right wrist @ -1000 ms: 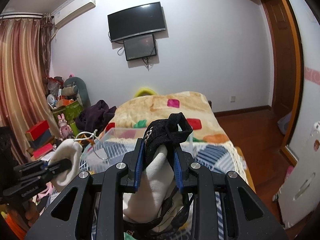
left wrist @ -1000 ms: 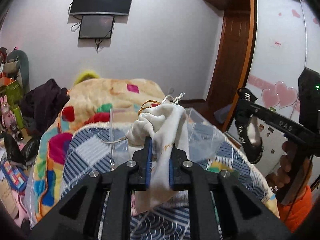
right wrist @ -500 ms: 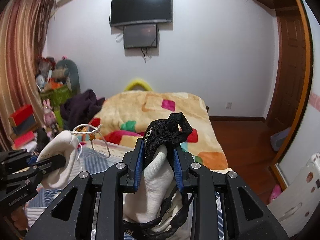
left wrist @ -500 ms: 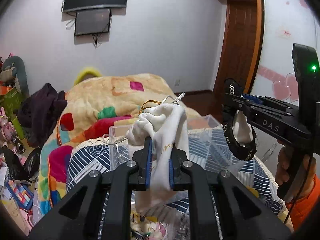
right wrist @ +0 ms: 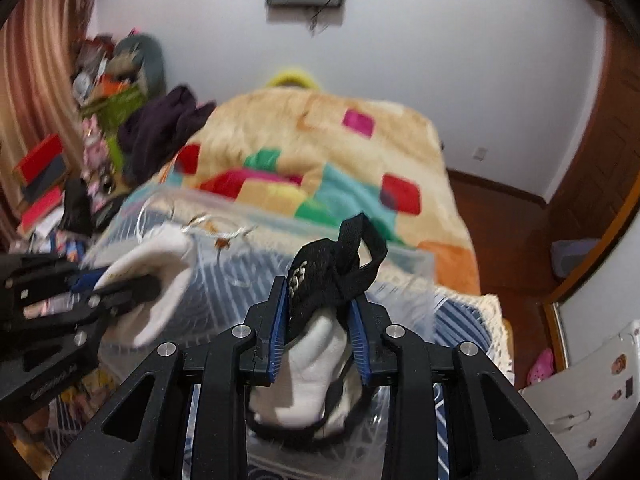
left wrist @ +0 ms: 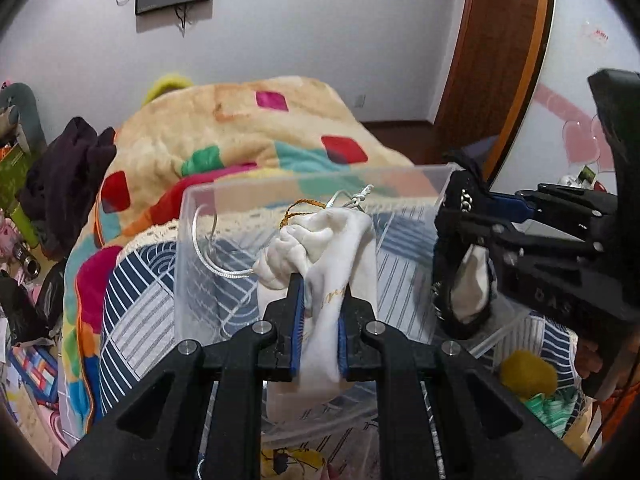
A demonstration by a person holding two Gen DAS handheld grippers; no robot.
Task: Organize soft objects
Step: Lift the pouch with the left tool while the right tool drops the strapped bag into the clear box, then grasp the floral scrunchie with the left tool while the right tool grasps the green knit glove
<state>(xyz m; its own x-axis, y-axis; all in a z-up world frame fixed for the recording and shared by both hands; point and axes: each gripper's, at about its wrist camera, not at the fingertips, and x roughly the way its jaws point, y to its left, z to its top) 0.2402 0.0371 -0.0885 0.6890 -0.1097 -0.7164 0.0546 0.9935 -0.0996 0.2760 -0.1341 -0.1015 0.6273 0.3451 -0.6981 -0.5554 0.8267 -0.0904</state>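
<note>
My left gripper (left wrist: 319, 300) is shut on a white drawstring pouch (left wrist: 328, 248) with a white cord and a gold cord, held over a clear plastic bin (left wrist: 280, 188) on the bed. My right gripper (right wrist: 320, 304) is shut on a black-and-white soft item with a black strap (right wrist: 340, 264), also over the bin (right wrist: 404, 256). In the left wrist view the right gripper (left wrist: 472, 236) hangs that item at the bin's right side. In the right wrist view the left gripper (right wrist: 120, 280) with the pouch (right wrist: 156, 268) is at the left.
The bin rests on a blue-and-white patterned cover (left wrist: 132, 308) over a colourful patchwork blanket (left wrist: 240, 128). A yellow soft ball (left wrist: 528, 376) and a green item lie at the bin's right. Clutter and dark clothes (left wrist: 60, 184) stand left of the bed. A wooden door (left wrist: 496, 60) is at the right.
Both grippers have tilted down and moved forward over the clear bin, still holding their items. The two grippers have come closer together.
</note>
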